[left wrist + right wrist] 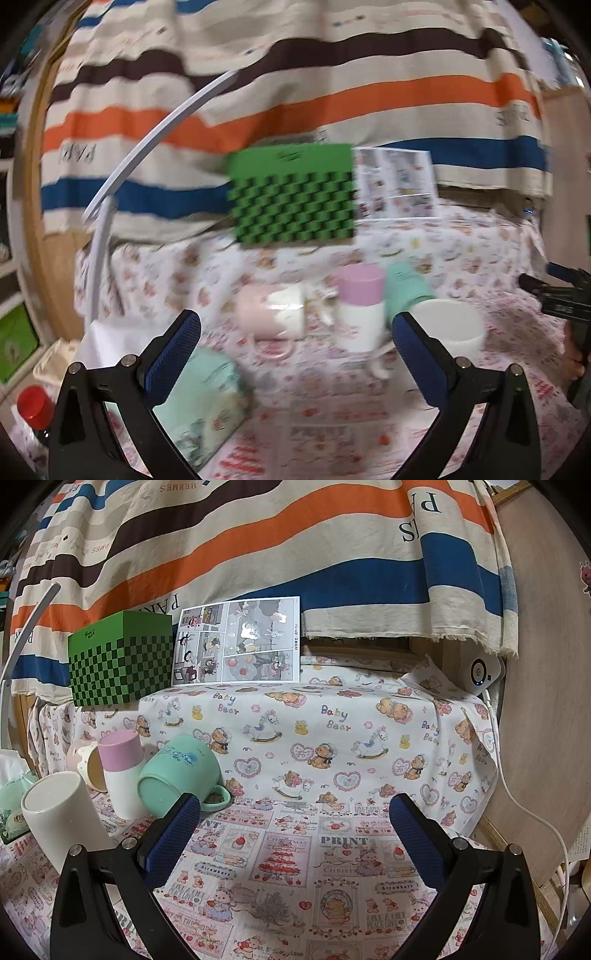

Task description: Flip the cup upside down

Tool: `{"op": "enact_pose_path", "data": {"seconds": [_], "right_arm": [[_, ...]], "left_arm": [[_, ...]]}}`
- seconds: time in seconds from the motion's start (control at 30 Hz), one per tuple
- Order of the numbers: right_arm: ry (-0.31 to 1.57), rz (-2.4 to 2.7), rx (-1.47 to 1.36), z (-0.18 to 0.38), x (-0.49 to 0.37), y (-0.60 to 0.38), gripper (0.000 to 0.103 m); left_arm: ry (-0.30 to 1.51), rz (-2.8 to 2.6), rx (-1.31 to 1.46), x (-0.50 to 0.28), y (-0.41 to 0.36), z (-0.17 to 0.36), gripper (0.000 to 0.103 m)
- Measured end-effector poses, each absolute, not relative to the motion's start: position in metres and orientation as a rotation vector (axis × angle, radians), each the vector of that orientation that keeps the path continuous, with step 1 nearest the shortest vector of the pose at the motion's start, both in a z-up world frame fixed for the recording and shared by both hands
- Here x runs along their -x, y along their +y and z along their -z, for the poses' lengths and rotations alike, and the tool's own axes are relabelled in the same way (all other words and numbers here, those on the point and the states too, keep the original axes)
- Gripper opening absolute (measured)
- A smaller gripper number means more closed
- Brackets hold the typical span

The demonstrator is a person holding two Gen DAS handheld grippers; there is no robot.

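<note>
"PRINT" tablecloth under open-jawed right gripper; "Baby Bear" cloth behind.

Table draped in a printed cloth is carrying a cup cluster at left — white cup, pink-topped cup, tilted mint mug — with a green checkered box and comic sheet standing behind.

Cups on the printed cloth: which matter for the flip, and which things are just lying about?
For the job:
- mint mug, tipped on its side
- pink mug, on its side
- white cup
- pink-and-white cup
- left claw and right claw, both open

Lying about:
- green checkered box
- comic sheet
- tissue pack
</note>
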State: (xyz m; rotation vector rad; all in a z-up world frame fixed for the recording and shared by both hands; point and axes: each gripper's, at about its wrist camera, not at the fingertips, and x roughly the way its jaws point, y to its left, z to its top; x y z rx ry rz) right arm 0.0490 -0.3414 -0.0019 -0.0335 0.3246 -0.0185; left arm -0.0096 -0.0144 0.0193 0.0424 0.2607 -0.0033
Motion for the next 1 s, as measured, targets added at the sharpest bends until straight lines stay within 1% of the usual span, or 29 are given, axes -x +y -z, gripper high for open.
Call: {"op": "enact_pose_path", "data": {"seconds": [0.17, 0.37, 0.57, 0.7, 0.8, 1.0], "right_arm": [[0.323, 0.021, 0.032, 0.002, -0.048, -0.341, 0.103], [0.324, 0.019, 0.034, 0.002, -0.048, -0.342, 0.103], [0.323, 0.014, 0.037, 0.002, -0.048, -0.341, 0.103], [0.324, 0.017, 0.034, 0.002, -0.048, -0.339, 0.103], [0.32, 0.017, 0.038, 0.002, -0.047, -0.339, 0.103], [0.315, 0.027, 0.033, 0.001, -0.048, -0.342, 0.103]], "left_arm": [[0.243, -0.033, -0.037, 0.006, 0.006, -0.014, 0.103], [0.24, -0.027, -0.014, 0.004, 0.007, -0.003, 0.103], [0.265, -0.031, 0.022, 0.001, 0.014, 0.001, 0.103], [0.326, -0.051, 0.02, -0.011, 0.013, 0.005, 0.103], [0.293, -0.056, 0.017, -0.006, 0.012, 0.004, 0.103], [0.298, -0.053, 0.014, -0.011, 0.01, 0.005, 0.103]]}}
